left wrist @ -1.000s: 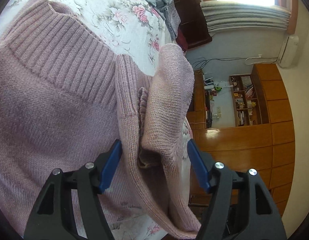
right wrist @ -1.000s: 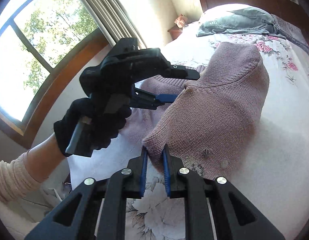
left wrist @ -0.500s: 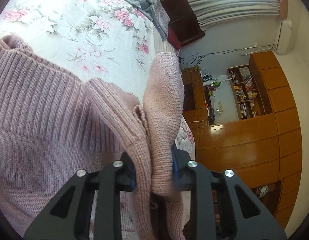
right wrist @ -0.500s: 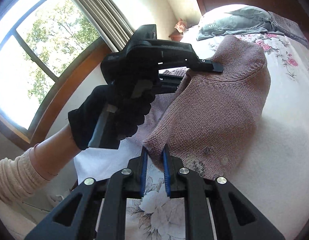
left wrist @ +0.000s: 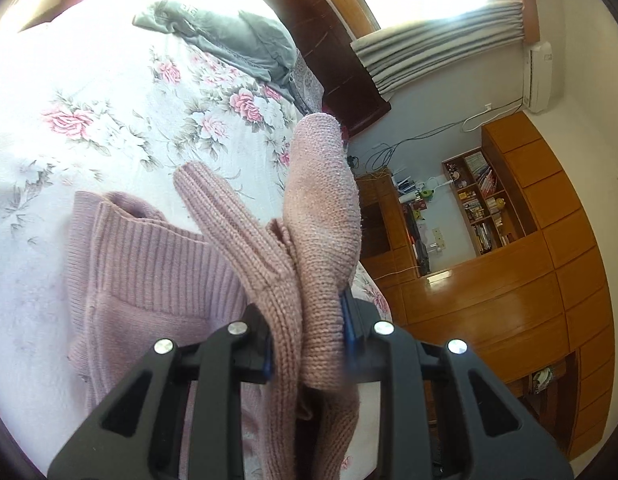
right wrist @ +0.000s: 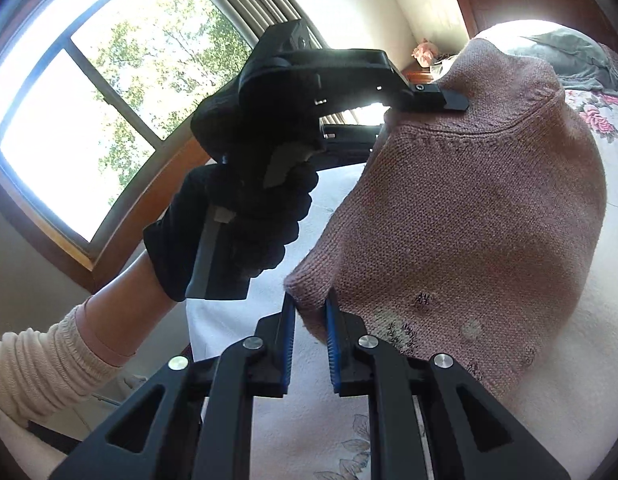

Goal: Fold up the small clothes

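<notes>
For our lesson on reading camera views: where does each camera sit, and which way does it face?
Left wrist: sits on the left gripper, facing along the bed toward a wooden cabinet; its fingers clamp the pink sweater.
Right wrist: sits on the right gripper, facing the window; shows the gloved left hand and left gripper.
Shared: sweater, bed, grey garment.

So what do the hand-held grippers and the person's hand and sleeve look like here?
Both are matte black with triangular cut-outs, silver screw heads and blue ribbed pads: the left hand-held gripper and the right hand-held gripper. The left hand wears a black glove, with a ribbed cream sleeve behind.
</notes>
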`<act>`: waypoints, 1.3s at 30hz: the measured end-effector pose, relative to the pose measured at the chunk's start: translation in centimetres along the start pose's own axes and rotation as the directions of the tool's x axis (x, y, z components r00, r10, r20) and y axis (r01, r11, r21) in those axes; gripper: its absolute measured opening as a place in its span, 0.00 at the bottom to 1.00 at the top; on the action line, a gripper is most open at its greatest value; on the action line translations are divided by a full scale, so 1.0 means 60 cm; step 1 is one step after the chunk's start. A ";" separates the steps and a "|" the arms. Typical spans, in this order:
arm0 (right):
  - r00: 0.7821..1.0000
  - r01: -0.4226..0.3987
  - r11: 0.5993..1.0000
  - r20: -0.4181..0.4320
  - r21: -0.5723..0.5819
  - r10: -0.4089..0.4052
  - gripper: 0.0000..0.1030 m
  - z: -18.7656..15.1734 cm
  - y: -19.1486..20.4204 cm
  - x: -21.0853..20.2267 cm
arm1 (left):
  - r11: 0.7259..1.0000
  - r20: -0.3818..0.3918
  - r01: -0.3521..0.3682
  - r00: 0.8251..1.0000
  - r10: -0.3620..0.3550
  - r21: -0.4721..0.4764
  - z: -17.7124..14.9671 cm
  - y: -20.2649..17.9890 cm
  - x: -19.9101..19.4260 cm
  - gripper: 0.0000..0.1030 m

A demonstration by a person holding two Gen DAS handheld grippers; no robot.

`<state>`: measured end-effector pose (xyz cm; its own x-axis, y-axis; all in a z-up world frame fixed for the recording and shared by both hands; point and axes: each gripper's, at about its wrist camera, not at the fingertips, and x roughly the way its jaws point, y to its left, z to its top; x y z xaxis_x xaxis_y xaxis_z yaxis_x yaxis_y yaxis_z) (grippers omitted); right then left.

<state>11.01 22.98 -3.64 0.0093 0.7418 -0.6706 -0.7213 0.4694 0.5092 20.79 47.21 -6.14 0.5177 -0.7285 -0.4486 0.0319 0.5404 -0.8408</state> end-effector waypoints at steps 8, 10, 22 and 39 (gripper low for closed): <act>0.986 0.073 0.997 -0.152 -0.013 -0.074 0.14 -0.006 0.004 0.128 | 0.991 -0.005 -0.060 0.998 0.060 -0.120 -0.009 0.131 -0.015 0.23; 0.977 0.102 0.995 -0.184 -0.015 -0.103 0.14 -0.016 0.001 0.152 | 0.989 -0.011 -0.073 0.997 0.072 -0.129 -0.013 0.150 -0.011 0.23; 0.977 0.081 0.995 -0.204 0.059 -0.068 0.36 -0.051 -0.021 0.164 | 0.988 -0.008 -0.092 0.996 0.092 -0.127 -0.022 0.163 -0.022 0.37; 0.966 0.257 0.935 -0.026 0.244 -0.258 0.48 -0.121 -0.110 -0.021 | 0.979 0.088 -0.178 0.978 0.187 -0.100 -0.026 0.125 -0.047 0.23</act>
<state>10.70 15.44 -10.06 0.1775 0.5825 -0.7932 -0.5035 0.7463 0.4354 18.25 52.64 -11.66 0.5878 -0.5749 -0.5692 -0.1460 0.6167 -0.7736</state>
